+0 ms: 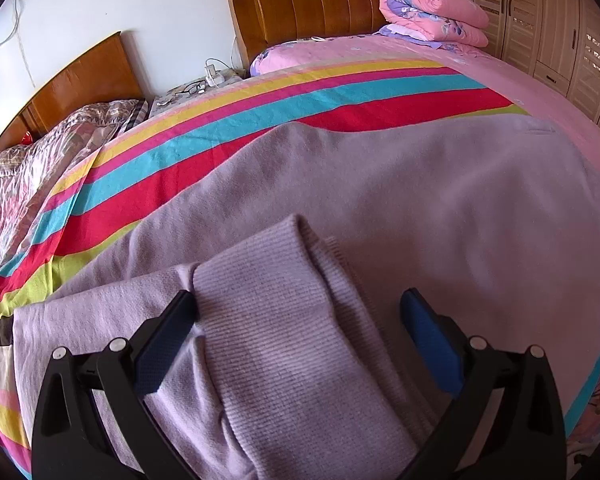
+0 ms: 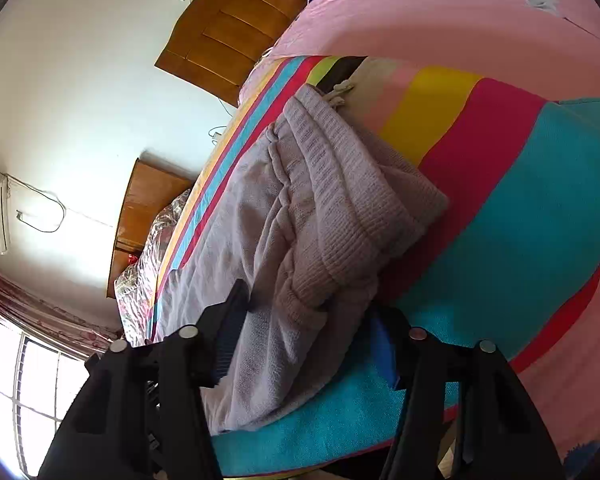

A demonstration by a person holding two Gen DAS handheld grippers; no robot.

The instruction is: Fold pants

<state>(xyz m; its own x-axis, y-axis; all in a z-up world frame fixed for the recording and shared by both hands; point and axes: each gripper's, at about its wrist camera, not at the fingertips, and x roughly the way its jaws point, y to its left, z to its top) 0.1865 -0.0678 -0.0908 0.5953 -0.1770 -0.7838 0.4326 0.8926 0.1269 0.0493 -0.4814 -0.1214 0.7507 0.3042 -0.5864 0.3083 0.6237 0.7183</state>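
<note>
Striped bedspread (image 1: 228,120) under lilac pants (image 1: 420,216). Left gripper (image 1: 300,304) spread wide over ribbed cuff (image 1: 268,300); right gripper (image 2: 312,312) seemingly straddling waistband (image 2: 340,216), grip unclear.

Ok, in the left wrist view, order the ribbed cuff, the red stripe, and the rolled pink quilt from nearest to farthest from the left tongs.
1. Ribbed cuff, between the left tongs.
2. Red stripe, farther up the bed.
3. Rolled pink quilt, by the headboard, top right.
</note>
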